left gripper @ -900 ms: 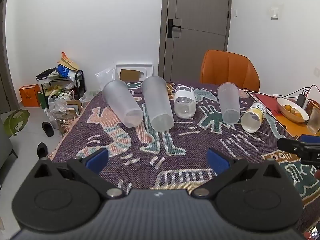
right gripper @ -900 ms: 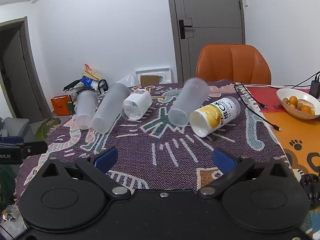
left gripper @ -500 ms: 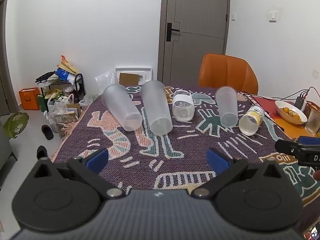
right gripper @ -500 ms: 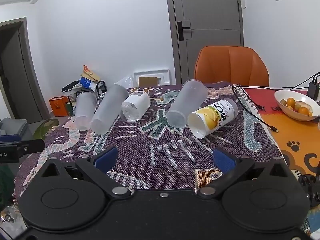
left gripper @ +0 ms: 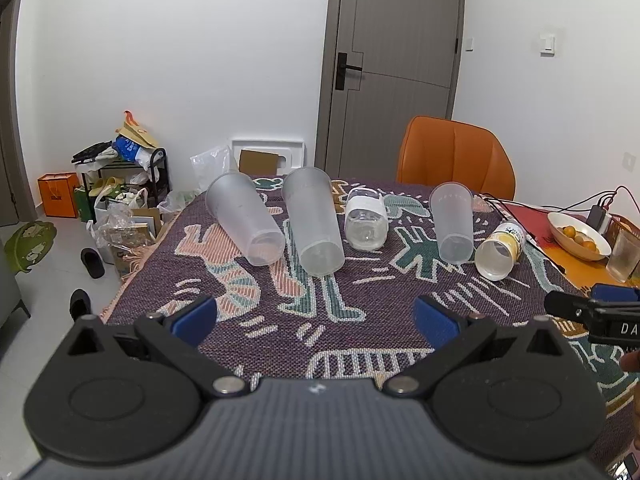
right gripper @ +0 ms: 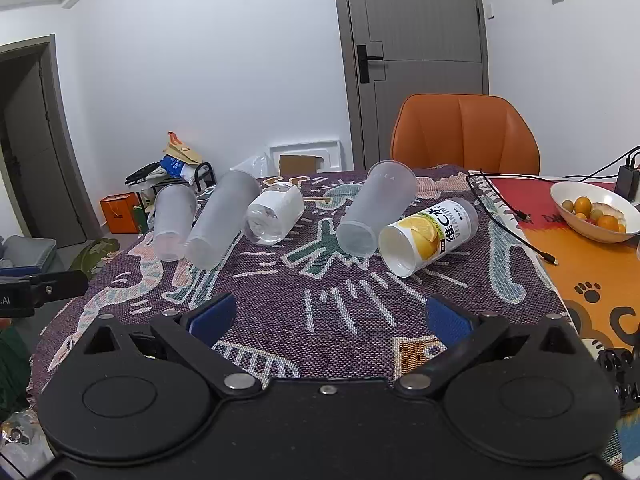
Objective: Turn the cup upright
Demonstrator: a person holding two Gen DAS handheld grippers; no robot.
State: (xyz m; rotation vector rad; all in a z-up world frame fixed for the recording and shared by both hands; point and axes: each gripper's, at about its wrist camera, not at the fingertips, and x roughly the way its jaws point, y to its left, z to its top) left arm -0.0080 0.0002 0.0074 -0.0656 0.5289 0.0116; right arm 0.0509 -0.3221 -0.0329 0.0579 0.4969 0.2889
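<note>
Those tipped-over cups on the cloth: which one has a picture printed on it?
The lemon-print cup, at the right end of the row. The others are plain frosted or clear plastic.

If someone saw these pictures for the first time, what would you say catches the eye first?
Probably the row of five cups lying on their sides across the patterned tablecloth, especially the lemon-print cup at its right end. Behind the table stands an orange chair, and a white bowl of fruit sits at the far right. Both the left gripper and right gripper hang open, empty.
</note>
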